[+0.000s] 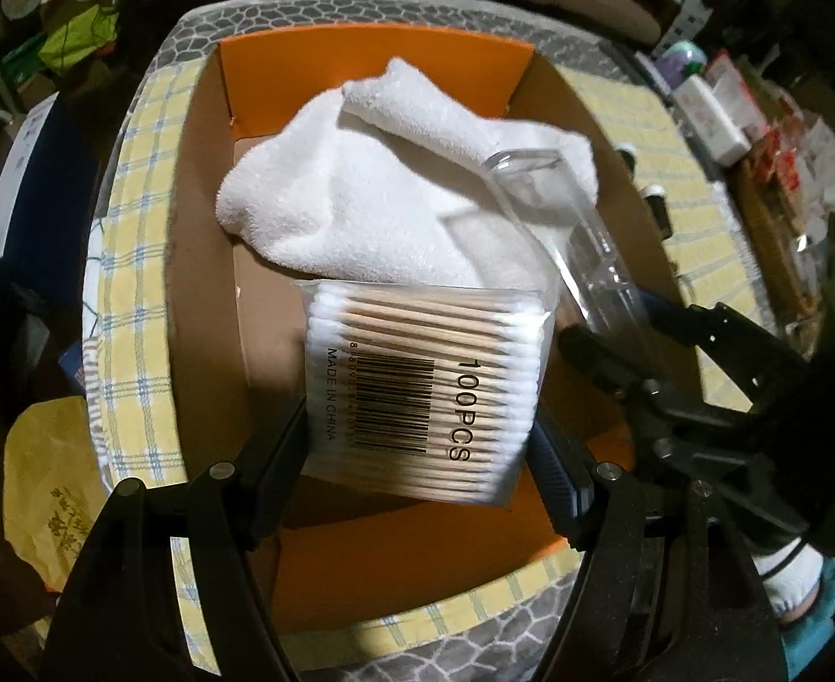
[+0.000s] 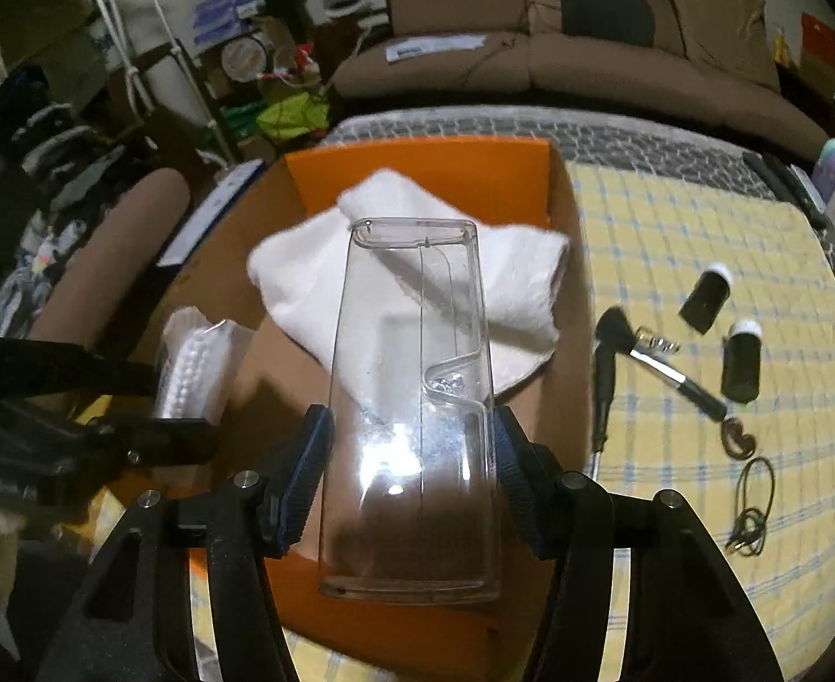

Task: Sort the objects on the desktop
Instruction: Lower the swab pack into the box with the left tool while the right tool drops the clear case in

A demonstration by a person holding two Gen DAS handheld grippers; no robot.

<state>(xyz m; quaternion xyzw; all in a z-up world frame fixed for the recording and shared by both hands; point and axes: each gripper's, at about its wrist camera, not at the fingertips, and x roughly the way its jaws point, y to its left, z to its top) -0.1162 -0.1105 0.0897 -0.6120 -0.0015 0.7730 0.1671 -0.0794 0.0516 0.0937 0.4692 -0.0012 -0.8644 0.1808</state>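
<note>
My left gripper (image 1: 417, 449) is shut on a clear pack of cotton swabs (image 1: 423, 386) marked 100PCS and holds it above the open cardboard box (image 1: 201, 295) with orange flaps. A white towel (image 1: 360, 193) lies inside the box. My right gripper (image 2: 412, 454) is shut on a clear plastic case (image 2: 412, 398) and holds it over the same box (image 2: 573, 341), above the towel (image 2: 304, 278). The case also shows in the left wrist view (image 1: 559, 221), and the swab pack in the right wrist view (image 2: 196, 364).
The box sits on a yellow checked cloth (image 2: 701, 261). On the cloth to its right lie two small dark bottles (image 2: 707, 295) (image 2: 742, 361), a makeup brush (image 2: 667, 369), a black tool (image 2: 605, 381), a hair tie (image 2: 755, 500) and a brown clip (image 2: 735, 437). A sofa (image 2: 588, 68) stands behind.
</note>
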